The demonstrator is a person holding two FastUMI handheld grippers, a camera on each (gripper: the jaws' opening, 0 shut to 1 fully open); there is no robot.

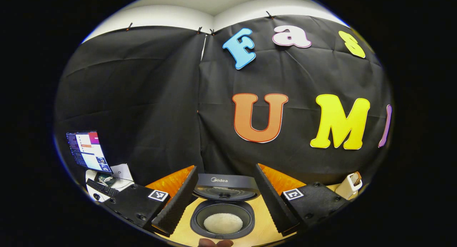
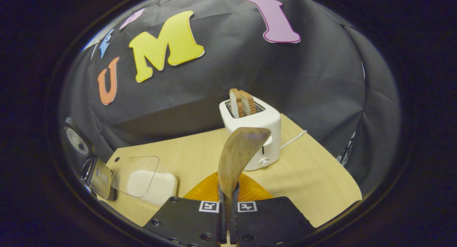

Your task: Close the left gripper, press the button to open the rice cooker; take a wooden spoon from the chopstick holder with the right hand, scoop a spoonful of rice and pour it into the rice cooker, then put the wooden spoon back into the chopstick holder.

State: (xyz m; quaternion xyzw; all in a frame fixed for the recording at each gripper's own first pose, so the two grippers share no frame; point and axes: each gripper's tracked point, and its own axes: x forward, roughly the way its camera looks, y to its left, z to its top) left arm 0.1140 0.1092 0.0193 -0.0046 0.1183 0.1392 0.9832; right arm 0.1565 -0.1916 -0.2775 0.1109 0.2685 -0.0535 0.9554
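Right gripper (image 2: 228, 218): nearest item in the right gripper view, fingers drawn narrow and clamped on the handle of the wooden spoon (image 2: 238, 154), whose bowl stands upright ahead of the camera; the low grip leaves the whole bowl free, as scooping would need. No rice can be made out on the bowl's visible face. Beyond the spoon, on the pale table (image 2: 314, 172): a clear-lidded white box (image 2: 150, 182) to the left, its lid raised so the white contents, probably the rice supply, lie open to the spoon; a white toaster (image 2: 255, 132) with two slices standing in its slots, set behind the spoon and apart from the work. At the far left edge, part of the cooker's open lid can be seen. The chopstick holder cannot be picked out with certainty. Left gripper (image 1: 225, 200): in the left gripper view, fingers spread wide and holding nothing, hung over the rice cooker (image 1: 223, 218), seemingly idle now that the button is pressed. The cooker sits between the fingers, lid (image 1: 225, 188) tipped back, a patch of white rice in the pot, so at least some rice is already in. A fingertip (image 1: 216, 242) shows at the bottom edge. Farthest left: a lit monitor (image 1: 87, 150) and keyboard (image 1: 101, 187), off the task area.
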